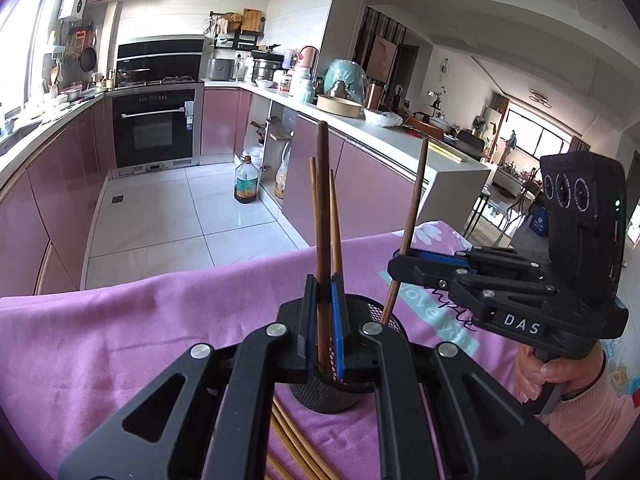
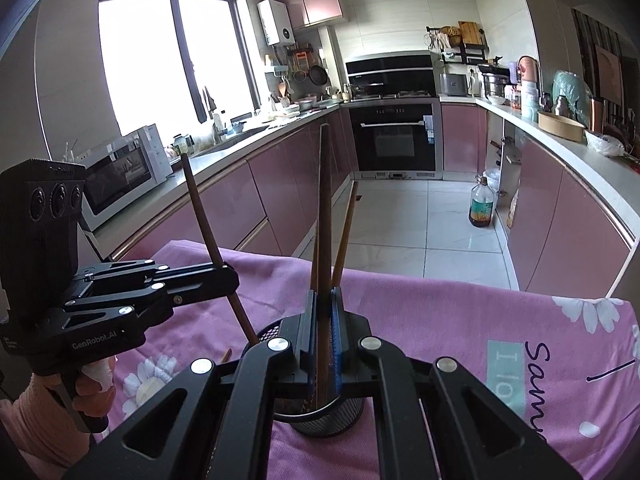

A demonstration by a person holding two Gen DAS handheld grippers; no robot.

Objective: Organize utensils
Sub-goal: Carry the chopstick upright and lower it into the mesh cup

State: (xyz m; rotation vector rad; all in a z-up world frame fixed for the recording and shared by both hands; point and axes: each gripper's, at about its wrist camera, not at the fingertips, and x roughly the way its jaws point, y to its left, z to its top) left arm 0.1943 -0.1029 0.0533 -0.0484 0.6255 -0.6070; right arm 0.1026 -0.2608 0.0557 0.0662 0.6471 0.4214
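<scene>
Pink cloth edge, floor beyond

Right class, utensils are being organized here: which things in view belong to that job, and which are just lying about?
Part of the job:
- left tongs, shut on a chopstick
- right tongs, shut on a second chopstick
- mesh holder
- loose chopsticks on the pink cloth

Lying about:
- oil bottle
- oven
- microwave

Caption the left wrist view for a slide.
Both grippers lower chopsticks into a mesh cup.
</scene>
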